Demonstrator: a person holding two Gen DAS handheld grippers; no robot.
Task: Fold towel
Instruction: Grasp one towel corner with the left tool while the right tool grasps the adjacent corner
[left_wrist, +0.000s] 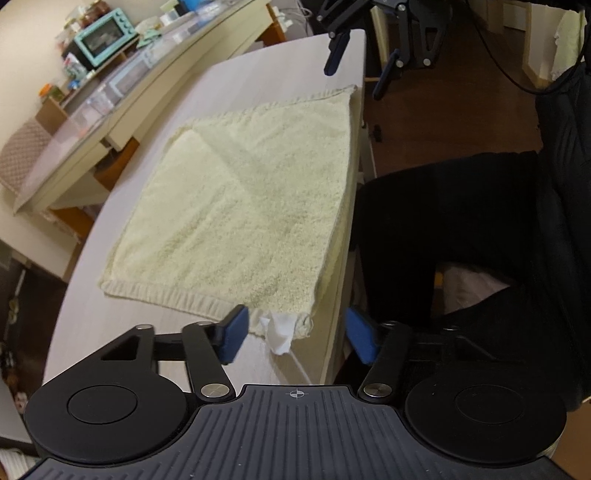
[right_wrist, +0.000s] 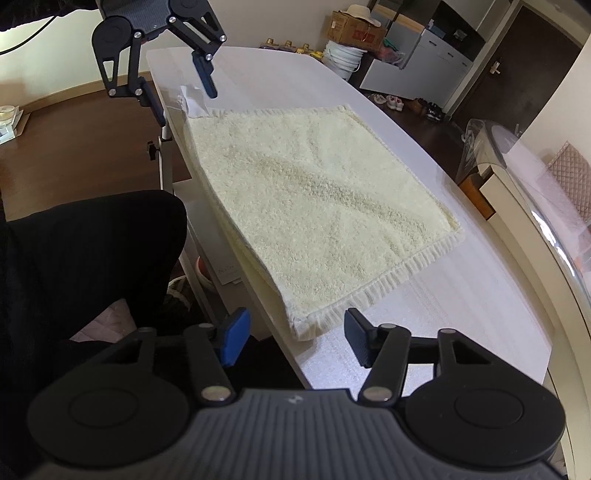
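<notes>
Teal toaster oven (left_wrist: 105, 35), cardboard box (right_wrist: 355, 31)

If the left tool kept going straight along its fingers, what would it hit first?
Most likely the white care tag on the near corner of the cream towel, which sits just ahead between the open left tool fingers; depth is uncertain.

Towel (left_wrist: 236, 206) — rough, fluffy terry cloth (matt) — on smooth pale table (left_wrist: 147, 295).

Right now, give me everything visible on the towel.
The towel is pale cream terry with ribbed hems, lying flat on the white table, apparently folded once already, its folded edge along the table's near side and slightly overhanging. A white tag sticks out at one corner. The left gripper and right gripper are open at adjacent corners, neither gripping.
</notes>
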